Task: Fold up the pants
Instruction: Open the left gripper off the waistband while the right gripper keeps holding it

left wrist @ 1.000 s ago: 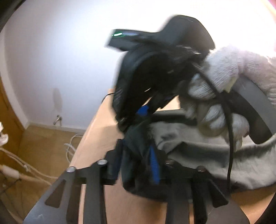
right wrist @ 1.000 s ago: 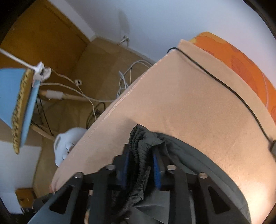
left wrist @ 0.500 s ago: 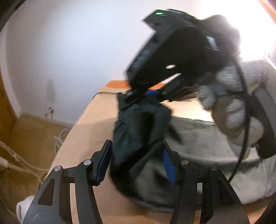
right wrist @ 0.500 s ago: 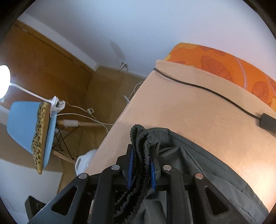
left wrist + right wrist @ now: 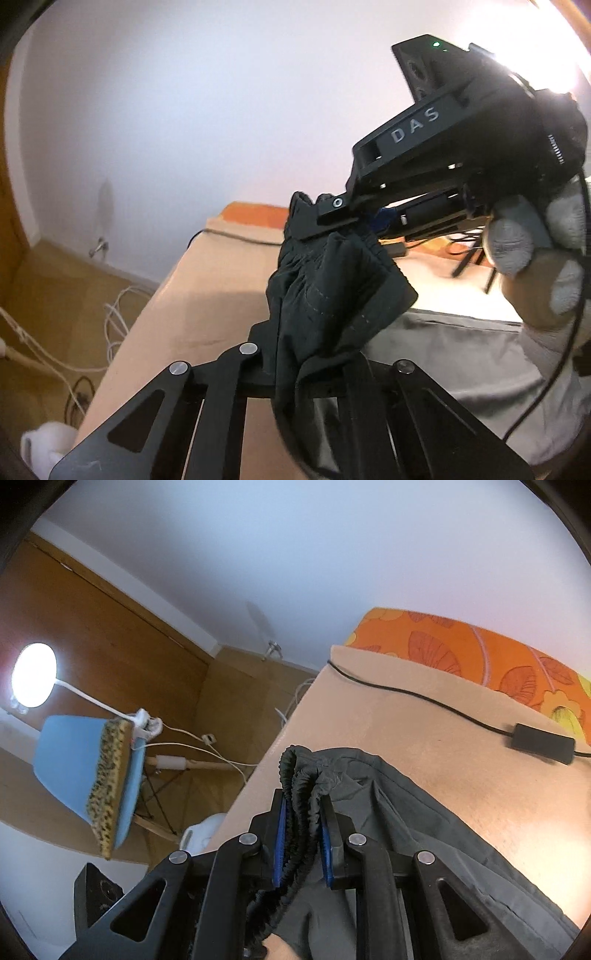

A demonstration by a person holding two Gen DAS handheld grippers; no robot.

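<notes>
The dark grey pants lie on a beige-covered bed; their gathered elastic waistband is pinched in my right gripper, which is shut on it. In the left wrist view the right gripper, held by a gloved hand, lifts the bunched waist above the bed. My left gripper has the hanging fabric between its fingers; the cloth hides the pads, so the grip is unclear.
A black cable with an adapter crosses the bed near an orange patterned pillow. Left of the bed are a wooden floor with white cables, a blue chair and a lit lamp.
The right gripper has lifted the waistband up and away from the left gripper. The left gripper opened half a second ago; the fabric now drapes between its fingers.
</notes>
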